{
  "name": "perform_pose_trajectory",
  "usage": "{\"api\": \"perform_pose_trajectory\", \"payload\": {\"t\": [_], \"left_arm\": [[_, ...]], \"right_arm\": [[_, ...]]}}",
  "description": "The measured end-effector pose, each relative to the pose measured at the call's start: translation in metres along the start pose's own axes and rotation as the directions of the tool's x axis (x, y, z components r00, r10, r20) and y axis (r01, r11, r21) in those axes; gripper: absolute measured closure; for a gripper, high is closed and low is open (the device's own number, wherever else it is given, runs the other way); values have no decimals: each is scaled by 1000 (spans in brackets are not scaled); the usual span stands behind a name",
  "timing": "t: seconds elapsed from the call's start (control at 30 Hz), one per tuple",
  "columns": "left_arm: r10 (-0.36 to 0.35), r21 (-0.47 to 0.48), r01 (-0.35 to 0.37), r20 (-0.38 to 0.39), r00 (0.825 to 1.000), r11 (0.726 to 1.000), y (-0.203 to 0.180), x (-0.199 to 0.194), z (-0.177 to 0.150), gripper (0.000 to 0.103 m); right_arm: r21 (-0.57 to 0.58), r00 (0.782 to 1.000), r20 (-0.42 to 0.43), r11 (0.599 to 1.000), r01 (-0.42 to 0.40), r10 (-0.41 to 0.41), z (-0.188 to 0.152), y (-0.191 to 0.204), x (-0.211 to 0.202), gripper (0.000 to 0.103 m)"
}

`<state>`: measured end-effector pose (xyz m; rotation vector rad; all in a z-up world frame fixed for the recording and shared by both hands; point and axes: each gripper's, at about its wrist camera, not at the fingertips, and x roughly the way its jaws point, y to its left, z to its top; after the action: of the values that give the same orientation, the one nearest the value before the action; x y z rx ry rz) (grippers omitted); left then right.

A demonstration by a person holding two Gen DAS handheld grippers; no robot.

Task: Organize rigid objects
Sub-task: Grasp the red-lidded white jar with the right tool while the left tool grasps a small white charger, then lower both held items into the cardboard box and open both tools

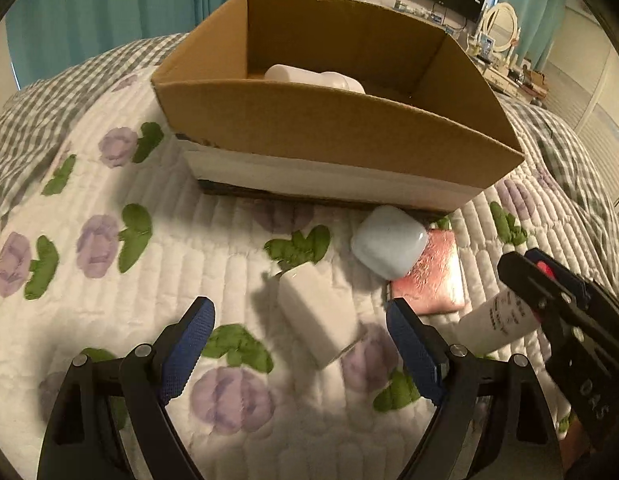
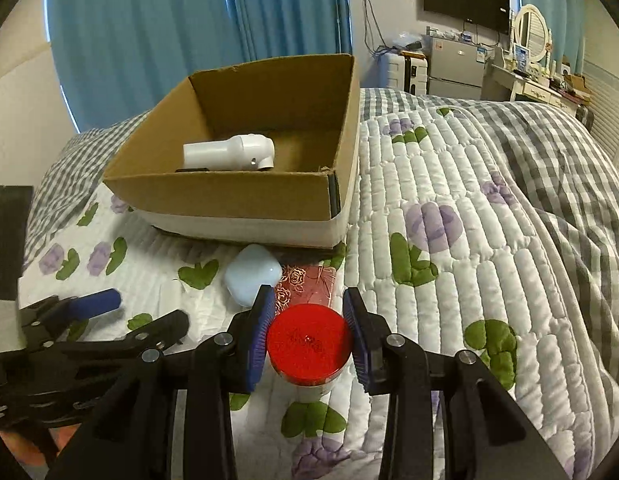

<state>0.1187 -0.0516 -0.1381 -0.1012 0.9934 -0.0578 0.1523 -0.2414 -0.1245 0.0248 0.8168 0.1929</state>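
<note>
The red-capped bottle (image 2: 308, 346) sits right between the right gripper's (image 2: 309, 336) blue pads, cap toward the camera, and the jaws are closed onto it from both sides. In the left wrist view its white, printed body (image 1: 495, 322) sticks out of that gripper (image 1: 549, 292), tilted above the bed quilt (image 1: 109, 300).

The left gripper (image 1: 299, 340) hovers low over the quilt with its jaws spread wide and nothing between the pads touching them. A white rectangular block (image 1: 315, 316) lies on the quilt in the gap between the two pads, nearer the right-hand one, apart from both. Just beyond it a pale blue rounded case (image 1: 387, 242) rests partly on a flat pink patterned packet (image 1: 433, 280), both close to the front wall of the cardboard box (image 1: 329, 128).

Inside the box lies a white plastic device (image 2: 229, 152) on its side.

In the right wrist view the left gripper (image 2: 121, 312) is seen from the side at lower left, reaching toward the blue case (image 2: 251, 274)
</note>
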Motion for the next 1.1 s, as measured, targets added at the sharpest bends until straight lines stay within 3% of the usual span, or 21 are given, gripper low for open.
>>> {"api": "perform_pose_trajectory", "payload": {"t": [0.03,0.1,0.2,0.4,0.8,1.1], "left_arm": [[-5,5,5,3,1000,1000,-1,1,0,17],[-8,26,8,-11,1000,1000,-5,5,-1,40],[-38,26,39,-45,998,999,-5,13,-1,60],[-17,64,17,1,1000,998,-7,-4,-6,76],[-53,108,42,93,994,993,3,-61,-11,79],[-87,154,57,198,976,986,-2,-111,31,79]], "right_arm": [[0,1000,0,1000,3,-3,0,0,0,68],[0,1000,-2,1000,4,-4,0,0,1,68],[-3,1000,-9,1000,8,-8,0,1,3,68],[-17,1000,-7,1000,13,-13,-1,4,2,68],[-94,999,46,995,25,-21,6,24,-20,68],[-136,994,111,991,-8,23,50,30,-55,68]]}}
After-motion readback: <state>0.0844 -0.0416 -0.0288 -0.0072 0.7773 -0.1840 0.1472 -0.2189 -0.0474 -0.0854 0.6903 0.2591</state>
